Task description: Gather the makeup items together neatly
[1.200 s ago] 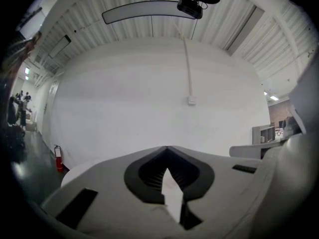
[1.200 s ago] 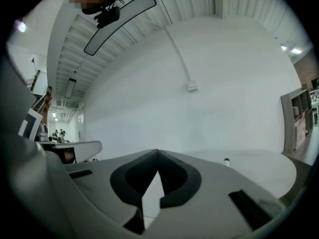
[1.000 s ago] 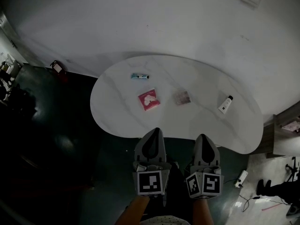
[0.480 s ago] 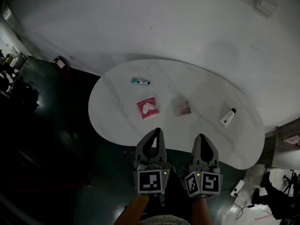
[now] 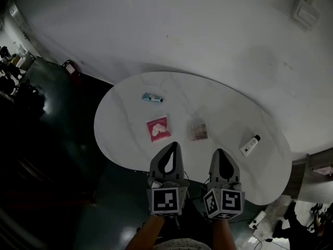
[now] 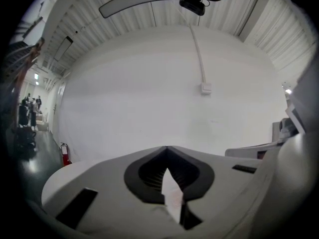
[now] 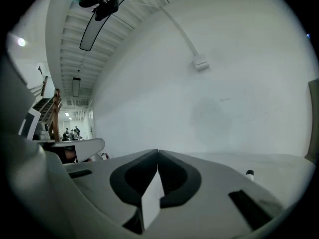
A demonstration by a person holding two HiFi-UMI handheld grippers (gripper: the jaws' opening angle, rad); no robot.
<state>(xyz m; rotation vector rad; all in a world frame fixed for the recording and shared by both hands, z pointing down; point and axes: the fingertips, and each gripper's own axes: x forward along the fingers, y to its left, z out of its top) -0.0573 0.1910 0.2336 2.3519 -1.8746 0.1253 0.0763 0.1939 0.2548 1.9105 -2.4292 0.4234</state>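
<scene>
Several makeup items lie spread on a white kidney-shaped table (image 5: 125, 150): a small teal tube (image 5: 153, 97) at the back left, a red-and-white packet (image 5: 158, 128) nearer, a pale brownish compact (image 5: 197, 129) in the middle, and a white bottle with a black cap (image 5: 250, 145) at the right. My left gripper (image 5: 171, 145) and right gripper (image 5: 219, 152) hover side by side at the table's near edge, both shut with nothing held. In the right gripper view only the bottle's cap (image 7: 249, 173) peeks past the shut jaws.
A white wall rises behind the table. A dark floor surrounds it, with a red fire extinguisher (image 5: 70, 66) by the wall at the left, cables (image 5: 255, 224) at the lower right and a shelf unit (image 5: 318, 171) at the far right.
Both grippers have moved forward, so their tips now reach the table's near edge. The table and its items sit lower and closer in the head view.
</scene>
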